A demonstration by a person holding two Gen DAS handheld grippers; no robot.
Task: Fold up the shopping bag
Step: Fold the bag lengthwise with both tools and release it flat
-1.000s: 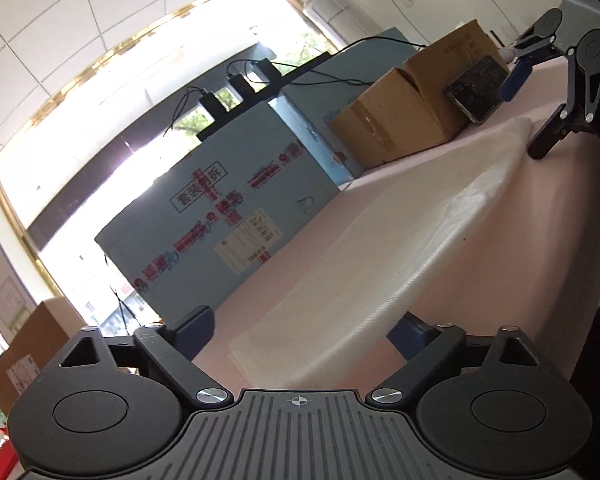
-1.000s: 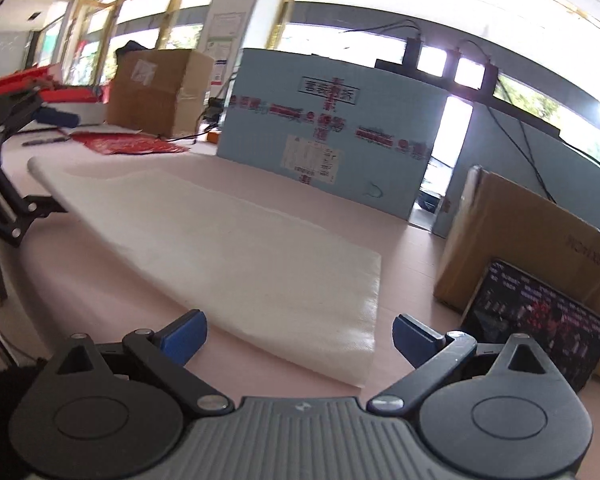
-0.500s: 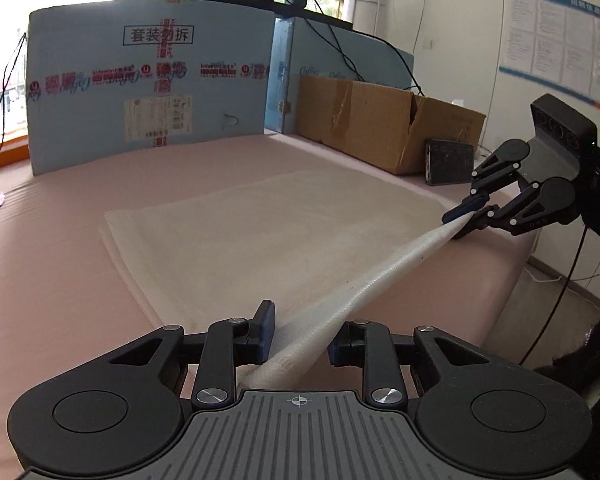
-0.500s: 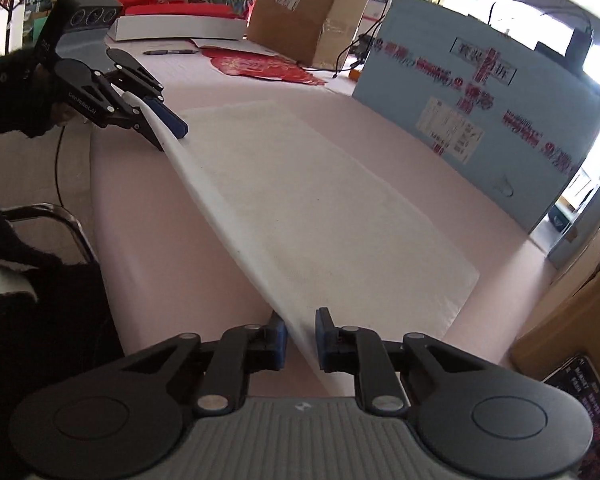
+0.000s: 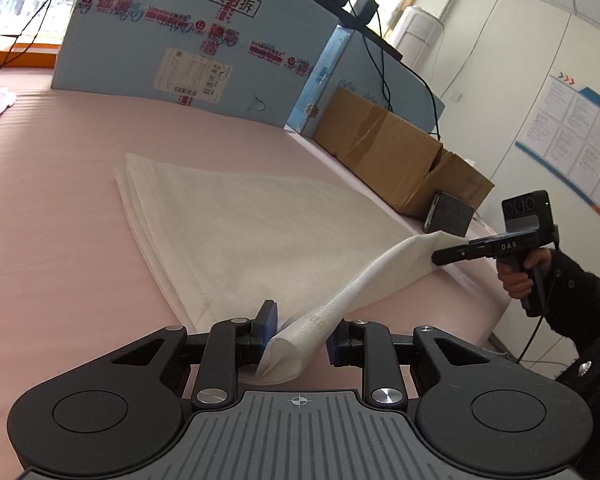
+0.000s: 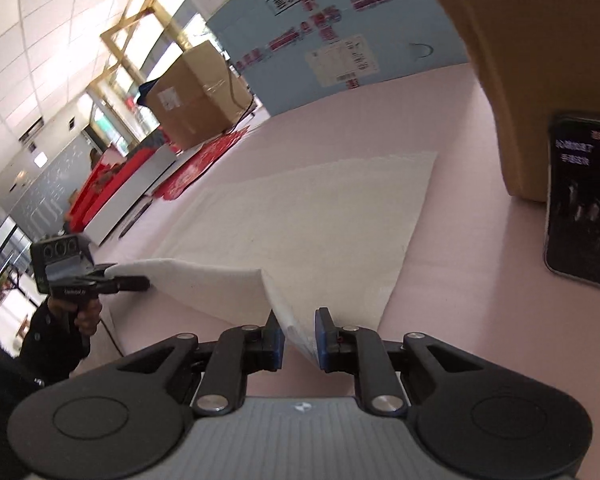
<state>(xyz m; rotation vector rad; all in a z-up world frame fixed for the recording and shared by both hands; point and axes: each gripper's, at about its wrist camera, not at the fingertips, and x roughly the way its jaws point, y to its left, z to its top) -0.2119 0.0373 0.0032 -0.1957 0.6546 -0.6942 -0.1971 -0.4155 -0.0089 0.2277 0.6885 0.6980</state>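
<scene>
Bag (image 5: pixel 260 236) lifted (phone (image 6: pixel 584 200) right-view only).

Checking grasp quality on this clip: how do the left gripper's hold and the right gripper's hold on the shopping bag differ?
The left gripper holds a bunched, curled-over corner of the shopping bag; the right gripper pinches a thin, flat stretch of edge. The left gripper's fingers stand wider apart than the right gripper's. Shared: both are shut on the bag's near edge, lifted off the pink table.
</scene>
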